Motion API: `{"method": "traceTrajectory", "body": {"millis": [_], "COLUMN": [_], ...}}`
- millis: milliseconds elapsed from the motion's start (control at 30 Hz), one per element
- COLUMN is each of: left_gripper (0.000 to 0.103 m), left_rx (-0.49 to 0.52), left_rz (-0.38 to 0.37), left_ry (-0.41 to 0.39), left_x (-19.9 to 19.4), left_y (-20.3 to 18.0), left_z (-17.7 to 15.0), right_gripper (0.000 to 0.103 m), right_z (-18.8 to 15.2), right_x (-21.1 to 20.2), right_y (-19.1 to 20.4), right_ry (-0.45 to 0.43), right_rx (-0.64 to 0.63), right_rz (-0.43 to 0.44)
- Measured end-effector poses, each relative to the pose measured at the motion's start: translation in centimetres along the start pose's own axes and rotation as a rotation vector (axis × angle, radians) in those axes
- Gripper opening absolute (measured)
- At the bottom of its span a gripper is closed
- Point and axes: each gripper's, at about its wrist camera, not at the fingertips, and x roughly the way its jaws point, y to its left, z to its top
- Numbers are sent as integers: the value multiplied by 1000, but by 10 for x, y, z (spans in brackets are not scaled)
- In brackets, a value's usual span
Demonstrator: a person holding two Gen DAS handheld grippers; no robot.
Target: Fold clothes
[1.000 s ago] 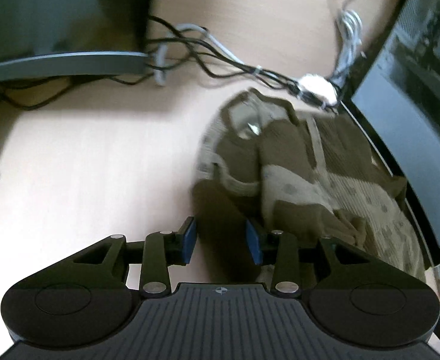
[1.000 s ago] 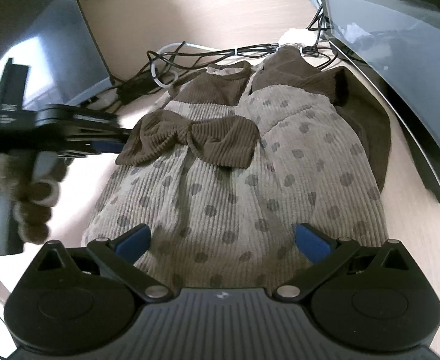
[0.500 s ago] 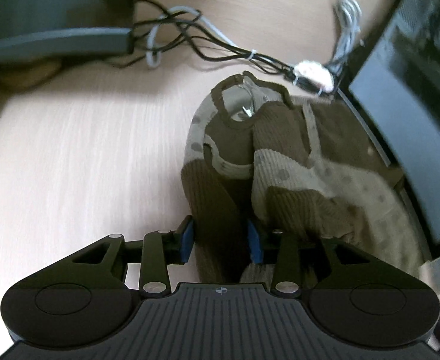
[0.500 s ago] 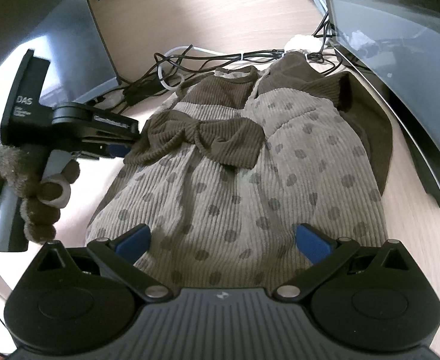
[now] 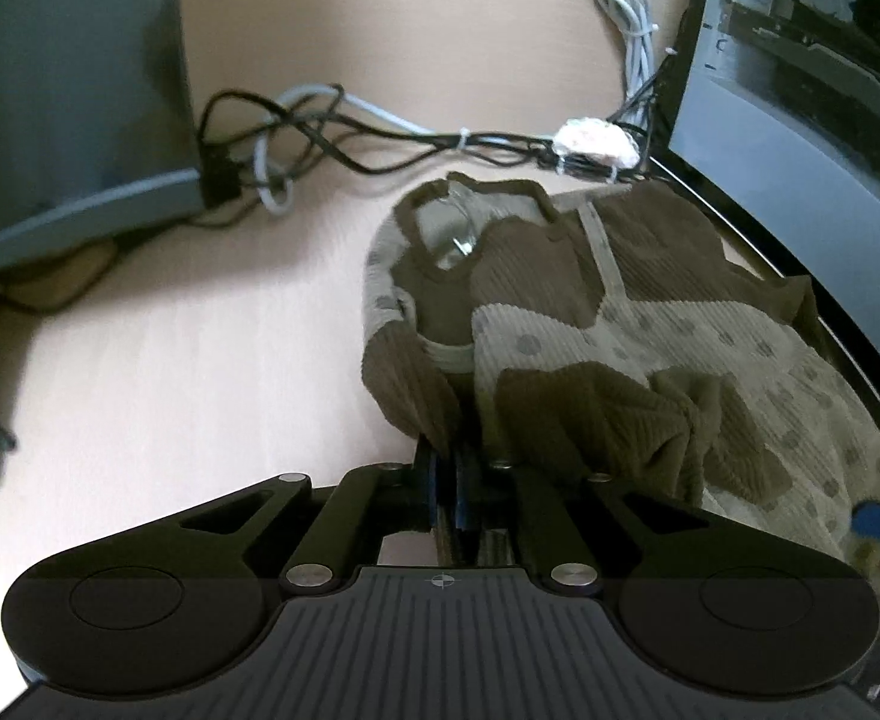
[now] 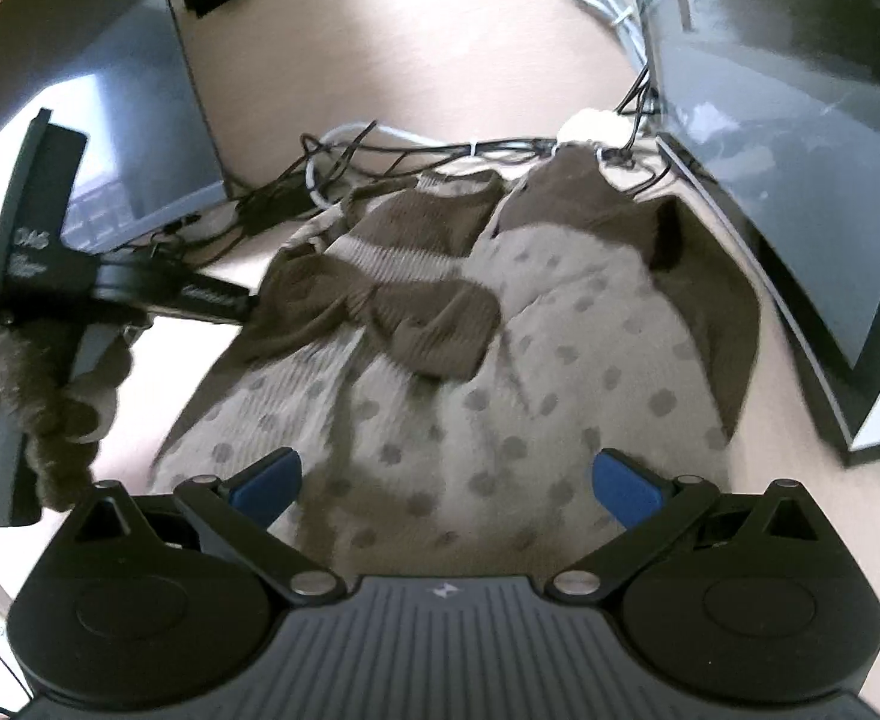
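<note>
A small dress [image 6: 500,360], beige with grey dots and brown sleeves, is spread on a pale wooden desk [image 5: 170,360], filling the middle of the right wrist view. Its brown left sleeve [image 5: 410,384] is clamped between the closed pads of the left gripper [image 5: 449,480], low in the middle of the left wrist view. The right gripper [image 6: 446,480] is held wide apart over the hem, with nothing gripped. Cables [image 5: 350,138] are seen above the collar. No containers are visible.
</note>
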Motion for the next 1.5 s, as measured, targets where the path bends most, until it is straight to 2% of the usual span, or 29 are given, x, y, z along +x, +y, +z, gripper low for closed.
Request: {"method": "traceTrajectory", "body": {"millis": [133, 267, 333, 433, 567, 700, 767, 800, 833, 867, 900, 933, 1000, 1067, 1100, 1133, 1200, 1233, 1333, 1400, 1500], "left_gripper": [6, 3, 3, 4, 4, 9, 14, 25, 33, 35, 37, 46, 59, 71, 82, 90, 94, 94, 95, 96, 100], "left_rx": [62, 108, 142, 244, 444, 665, 748, 766, 749, 678, 586, 492, 254, 0, -118, -177, -267, -288, -310, -320, -353], "left_rz": [46, 113, 168, 267, 465, 634, 643, 630, 606, 563, 527, 492, 412, 244, 132, 49, -103, -150, -185, -158, -122], "left_ry": [-47, -128, -179, -253, -292, -282, -227, -184, -137, -93, -70, -51, -69, -103, -129, -148, -183, -179, -106, -54, -39], "left_x": [-14, -43, -64, -97, -115, -120, -123, -126, -129, -135, -142, -149, -165, -181, -186, -183, -174, -163, -120, -99, -83], "left_y": [-1, 16, 30, 49, 74, 93, 103, 109, 118, 132, 145, 159, 191, 214, 219, 215, 201, 192, 159, 143, 127], "left_z": [0, 13, 24, 36, 37, 23, 17, 15, 15, 16, 17, 17, 13, 4, -5, -13, -29, -35, -47, -56, -66], "right_gripper": [103, 103, 103, 103, 103, 103, 103, 103, 103, 103, 103, 103, 103, 103, 103, 103, 103, 103, 103, 103, 103], "right_z": [2, -1, -2, -2, 0, 2, 3, 5, 9, 14, 22, 30, 53, 74, 84, 95, 102, 103, 104, 87, 59], "right_x": [5, 9, 9, 10, 17, 37, 49, 53, 57, 60, 62, 62, 61, 69, 76, 87, 112, 126, 162, 156, 128], "right_y": [1, 7, 11, 15, 26, 48, 58, 61, 64, 66, 68, 69, 70, 73, 75, 79, 85, 88, 96, 103, 94], "right_ry": [0, 18, 29, 51, 76, 111, 127, 124, 123, 115, 96, 73, 22, -14, -26, -32, 2, 29, 103, 106, 131], "right_rx": [-18, -74, -106, -137, -191, -306, -375, -398, -423, -446, -463, -466, -426, -362, -321, -268, -191, -159, -90, -223, -353], "right_rz": [-12, -15, -8, 5, 15, -22, -61, -73, -87, -107, -130, -136, -95, -51, -20, 23, 81, 104, 150, 95, 23]}}
